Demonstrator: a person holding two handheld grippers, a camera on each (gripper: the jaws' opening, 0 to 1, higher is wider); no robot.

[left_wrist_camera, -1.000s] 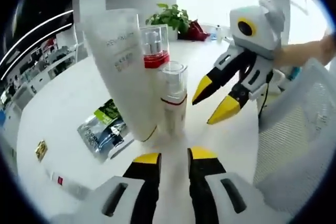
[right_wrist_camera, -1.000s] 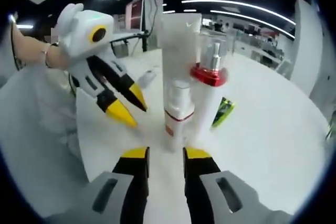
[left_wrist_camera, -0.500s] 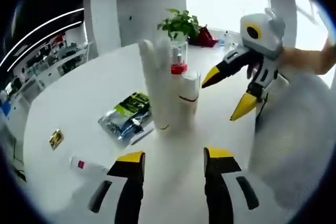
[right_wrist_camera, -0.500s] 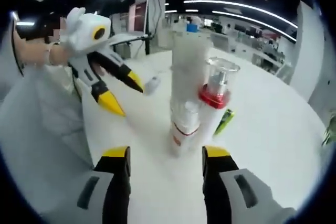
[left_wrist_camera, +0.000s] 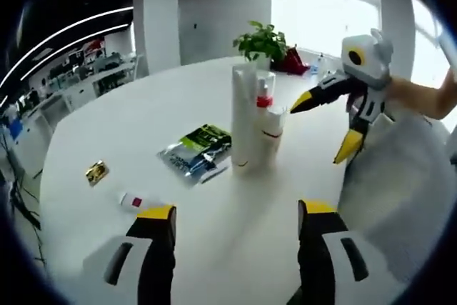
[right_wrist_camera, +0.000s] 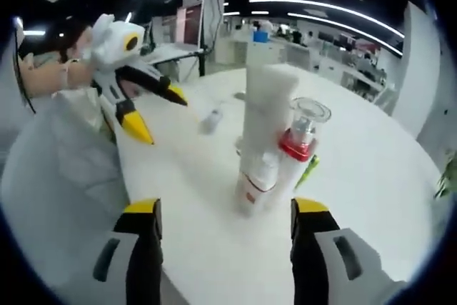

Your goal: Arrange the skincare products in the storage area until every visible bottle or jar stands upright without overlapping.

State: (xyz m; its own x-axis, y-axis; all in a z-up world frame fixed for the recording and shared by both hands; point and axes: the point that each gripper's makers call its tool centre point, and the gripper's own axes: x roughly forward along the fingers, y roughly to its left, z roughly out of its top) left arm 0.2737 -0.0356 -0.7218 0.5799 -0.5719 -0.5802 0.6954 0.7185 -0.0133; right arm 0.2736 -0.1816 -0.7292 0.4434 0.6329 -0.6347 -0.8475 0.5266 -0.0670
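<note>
My left tool (left_wrist_camera: 232,223) is empty, its two yellow-tipped jaws spread wide apart over the bare white table (left_wrist_camera: 107,126). My right tool (right_wrist_camera: 225,219) stands the same way, jaws wide apart and holding nothing.

The skincare products stand upright in a tight cluster near the middle of the table, ahead of both tools and clear of them. The tall white tube (left_wrist_camera: 243,116) is the highest, a smooth matte column standing on its cap end. Just beside it are the pump bottle (right_wrist_camera: 300,141), with a red collar under a clear round cap, and the short white bottle (right_wrist_camera: 258,183), which carries a thin red band low on its body. They sit so close that I cannot tell whether they touch.

The left gripper view takes in things lying flat on the table: a glossy green and black sachet (left_wrist_camera: 196,151) near the cluster, a small white tube (left_wrist_camera: 137,201) with a red mark lying on its side nearer my left tool, and a small gold packet (left_wrist_camera: 96,172) farther out. Beyond them stands a leafy potted plant (left_wrist_camera: 263,39). My right tool enters this view from the right, a hand gripping its white body, with white mesh fabric (left_wrist_camera: 400,183) below it.

The right gripper view shows my left tool coming in from the left, jaws apart, and a long office behind with strip lights (right_wrist_camera: 321,5) overhead.
</note>
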